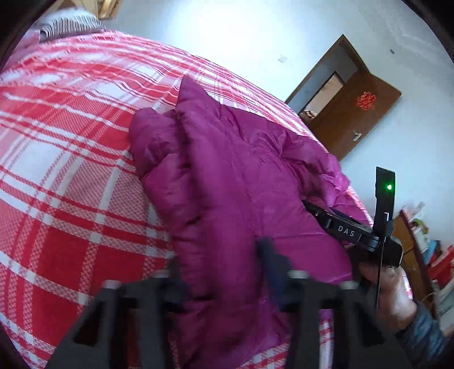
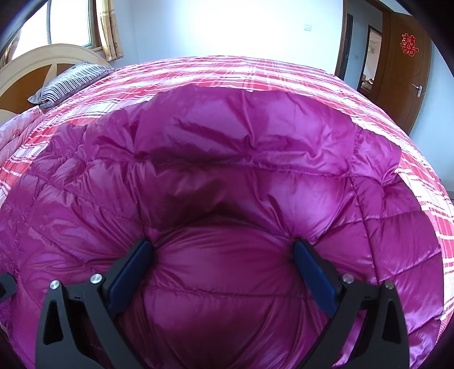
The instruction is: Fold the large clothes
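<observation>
A magenta quilted down jacket [image 1: 227, 176] lies on the red and white plaid bed [image 1: 71, 170]. In the left wrist view a thick fold of it fills the gap between my left gripper's [image 1: 224, 264] fingers, which look clamped on it; the left finger is mostly hidden. The right gripper's body [image 1: 354, 235], in a hand, reaches into the jacket from the right. In the right wrist view the jacket [image 2: 227, 159] fills the frame. My right gripper [image 2: 224, 249] stands wide, its blue pads [image 2: 312, 272] pressing into a puffy bulge of the jacket.
A striped pillow [image 2: 71, 78] and wooden headboard [image 2: 37, 65] are at the bed's far left. A brown open door [image 2: 403, 62] stands at the right. A window with curtains [image 2: 107, 25] is at the upper left. A cluttered shelf [image 1: 425, 249] stands right of the bed.
</observation>
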`<state>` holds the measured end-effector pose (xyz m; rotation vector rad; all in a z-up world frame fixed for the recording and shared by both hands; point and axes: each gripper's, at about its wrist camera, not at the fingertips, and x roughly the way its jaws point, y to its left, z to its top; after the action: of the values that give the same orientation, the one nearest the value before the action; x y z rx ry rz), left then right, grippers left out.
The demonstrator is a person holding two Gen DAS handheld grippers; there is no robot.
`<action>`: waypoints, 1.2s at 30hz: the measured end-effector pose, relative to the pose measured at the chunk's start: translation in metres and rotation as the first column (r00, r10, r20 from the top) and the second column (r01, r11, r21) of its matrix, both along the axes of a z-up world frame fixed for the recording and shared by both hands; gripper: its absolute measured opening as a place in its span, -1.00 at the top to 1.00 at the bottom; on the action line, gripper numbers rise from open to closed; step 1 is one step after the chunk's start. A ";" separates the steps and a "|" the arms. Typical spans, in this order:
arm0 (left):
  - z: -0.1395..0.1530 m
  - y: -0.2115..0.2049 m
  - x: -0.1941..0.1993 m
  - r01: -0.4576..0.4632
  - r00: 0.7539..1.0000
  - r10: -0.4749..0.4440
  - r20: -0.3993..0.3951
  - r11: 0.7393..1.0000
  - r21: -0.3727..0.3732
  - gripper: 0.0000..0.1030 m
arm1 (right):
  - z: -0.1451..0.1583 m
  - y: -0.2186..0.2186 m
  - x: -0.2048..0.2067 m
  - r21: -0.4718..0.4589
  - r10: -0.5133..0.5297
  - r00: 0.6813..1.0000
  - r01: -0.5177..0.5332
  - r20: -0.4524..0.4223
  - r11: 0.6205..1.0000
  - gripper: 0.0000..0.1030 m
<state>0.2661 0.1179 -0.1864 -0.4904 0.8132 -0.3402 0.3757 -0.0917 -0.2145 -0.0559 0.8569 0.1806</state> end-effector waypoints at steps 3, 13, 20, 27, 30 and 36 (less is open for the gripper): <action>0.005 0.008 -0.003 0.011 1.000 -0.011 0.015 1.000 -0.021 0.47 | 0.009 -0.012 -0.009 0.077 0.019 1.000 -0.020 0.004 0.997 -0.96; 0.033 0.004 -0.025 0.035 0.993 -0.026 0.118 0.996 -0.080 0.60 | 0.003 -0.031 -0.069 -0.012 0.065 0.998 -0.065 0.002 0.998 -1.00; 0.111 -0.059 -0.039 0.123 0.949 -0.137 0.285 0.990 0.066 0.60 | -0.002 -0.032 -0.067 0.020 0.074 0.997 -0.074 0.004 0.997 -1.00; 0.150 -0.175 -0.031 0.255 0.879 -0.350 0.325 0.919 0.299 0.60 | 0.001 -0.049 -0.068 0.116 0.097 0.995 -0.098 0.011 0.988 -1.00; 0.143 -0.204 -0.011 0.300 0.869 -0.386 0.309 0.909 0.291 0.60 | 0.008 -0.068 -0.074 0.148 0.116 0.993 -0.118 0.022 0.982 -1.00; 0.130 -0.199 -0.022 0.310 0.872 -0.368 0.322 0.925 0.219 0.60 | 0.043 -0.166 -0.086 0.431 0.041 0.999 -0.049 0.027 0.901 -0.96</action>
<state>0.2441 -0.0814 -0.0562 -0.1193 0.5597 -0.6659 0.2895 -0.2574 -0.1716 0.3400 0.7820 0.4104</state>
